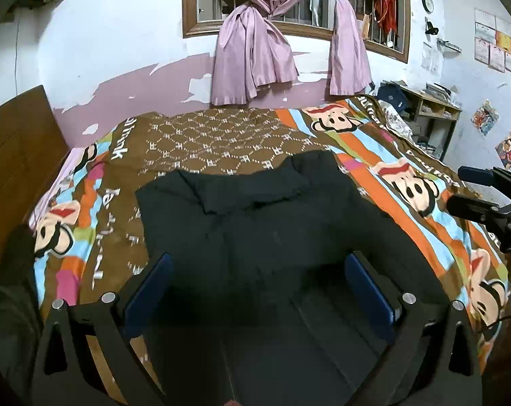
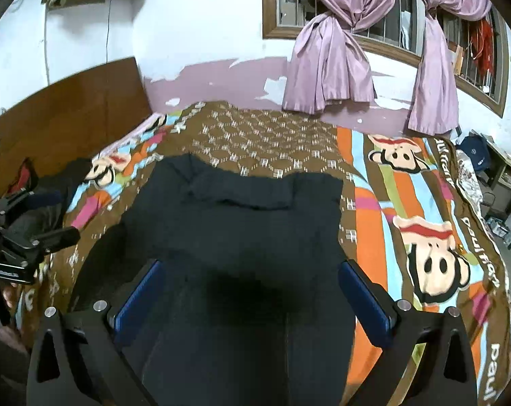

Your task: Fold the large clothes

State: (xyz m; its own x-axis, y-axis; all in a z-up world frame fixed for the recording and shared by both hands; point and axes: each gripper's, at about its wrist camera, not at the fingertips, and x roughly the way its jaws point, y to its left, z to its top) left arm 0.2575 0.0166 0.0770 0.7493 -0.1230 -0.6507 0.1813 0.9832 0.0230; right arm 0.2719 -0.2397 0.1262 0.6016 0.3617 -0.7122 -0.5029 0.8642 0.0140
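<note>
The large dark, nearly black fabric garment (image 1: 265, 223) lies spread flat on the middle of the bed, its collar-like folded band toward the far wall and its lower part running toward both cameras. It rests on a brown, orange and blue cartoon-monkey print bedspread (image 1: 434, 203), which gives a broad, level surface suited to folding.

The left gripper (image 1: 255, 270) hangs above the garment's near portion, its blue-padded jaws spread wide with nothing pinched between them. The right gripper (image 2: 252, 280) is likewise spread and empty, above the same cloth. Judged from this, both are clear of the fabric between grasps.

The garment's near hem is cut off below both views. Seams and sleeves are hard to distinguish in the dark cloth. A separate dark heap (image 2: 65, 182) beside the wooden headboard (image 2: 69, 101) cannot be identified.
</note>
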